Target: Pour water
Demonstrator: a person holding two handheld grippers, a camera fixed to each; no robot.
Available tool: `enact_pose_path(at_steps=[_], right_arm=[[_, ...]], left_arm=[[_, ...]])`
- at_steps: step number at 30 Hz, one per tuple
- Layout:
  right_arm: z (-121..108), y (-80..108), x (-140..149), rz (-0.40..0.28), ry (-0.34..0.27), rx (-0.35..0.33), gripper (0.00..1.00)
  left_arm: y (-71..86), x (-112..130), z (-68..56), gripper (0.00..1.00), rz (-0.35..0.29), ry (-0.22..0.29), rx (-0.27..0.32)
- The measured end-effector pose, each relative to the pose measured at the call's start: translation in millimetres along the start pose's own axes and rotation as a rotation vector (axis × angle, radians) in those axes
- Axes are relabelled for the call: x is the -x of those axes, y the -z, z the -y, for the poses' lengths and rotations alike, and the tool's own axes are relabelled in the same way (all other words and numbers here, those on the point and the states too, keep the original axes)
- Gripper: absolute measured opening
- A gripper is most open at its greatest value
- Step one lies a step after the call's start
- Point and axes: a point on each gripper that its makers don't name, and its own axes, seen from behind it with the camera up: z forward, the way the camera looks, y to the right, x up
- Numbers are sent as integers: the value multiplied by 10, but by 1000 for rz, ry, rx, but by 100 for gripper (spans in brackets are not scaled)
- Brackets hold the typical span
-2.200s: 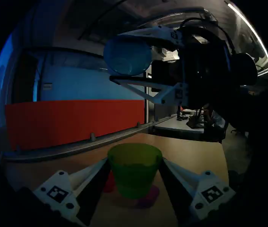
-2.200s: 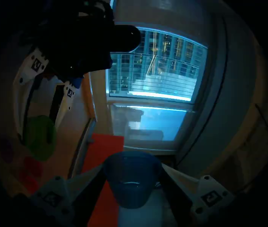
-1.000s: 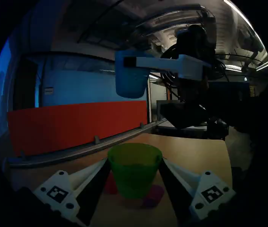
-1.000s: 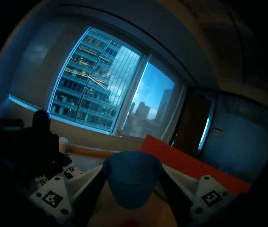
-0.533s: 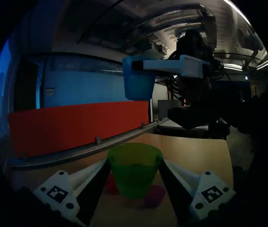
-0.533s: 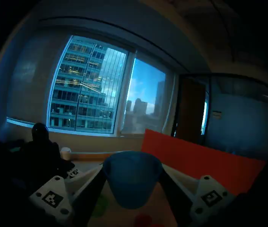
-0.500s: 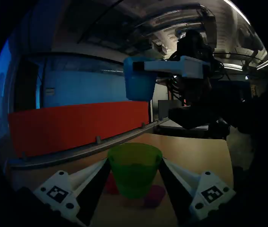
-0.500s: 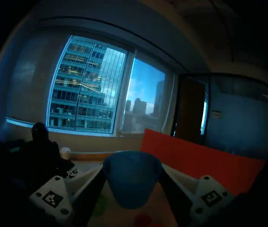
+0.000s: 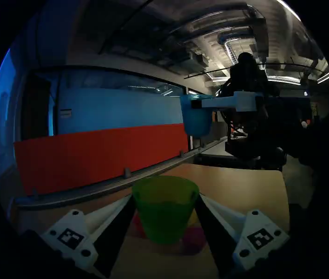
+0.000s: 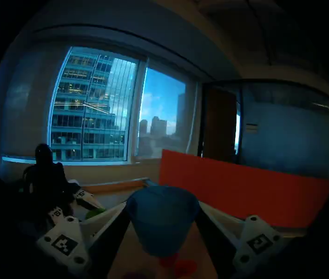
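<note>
left tongs (image 9: 165, 199) are closed in on the green cup (image 9: 165, 218), one white finger pressing each side just under the rim; the cup stands upright in the middle of the left gripper view, low at the wooden surface (image 9: 243, 186); i cannot tell whether its base touches the wood; a darker band shows inside it, but i cannot say whether that is water; pink and yellow spots (image 9: 196, 232) lie on the surface just behind its base; a red panel (image 9: 95, 153) runs along the far edge of the surface.

over to the right gripper view: right tongs (image 10: 162, 202) clamp the blue cup (image 10: 161, 225) the same way, a finger on each side, cup upright, mouth up; what it holds i cannot make out; red spots (image 10: 183, 267) sit on the surface just below it; beyond, a big window (image 10: 95, 121) looks out on tall buildings and blue sky; at lower left a sliver of the green cup peeps out between the far white fingers, under a dark shape.

back in the left gripper view, the blue cup hangs in the air, up and to the right of the green cup, well apart from it and well above the surface, level and gripped from the right.
</note>
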Motion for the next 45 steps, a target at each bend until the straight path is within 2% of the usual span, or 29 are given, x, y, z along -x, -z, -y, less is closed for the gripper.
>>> enact_pose_path(at_steps=[12, 21, 30, 45], right_arm=[[-276, 276, 382, 50, -41, 57, 91], [-381, 384, 474, 59, -43, 74, 91], [-371, 422, 648, 80, -38, 61, 91], [-259, 492, 1275, 174, -42, 9, 92]], left_arm=[[40, 4, 56, 85, 14, -8, -15], [52, -17, 113, 85, 13, -3, -22], [23, 54, 110, 86, 36, -2, -16], [-31, 371, 136, 86, 115, 3, -4]])
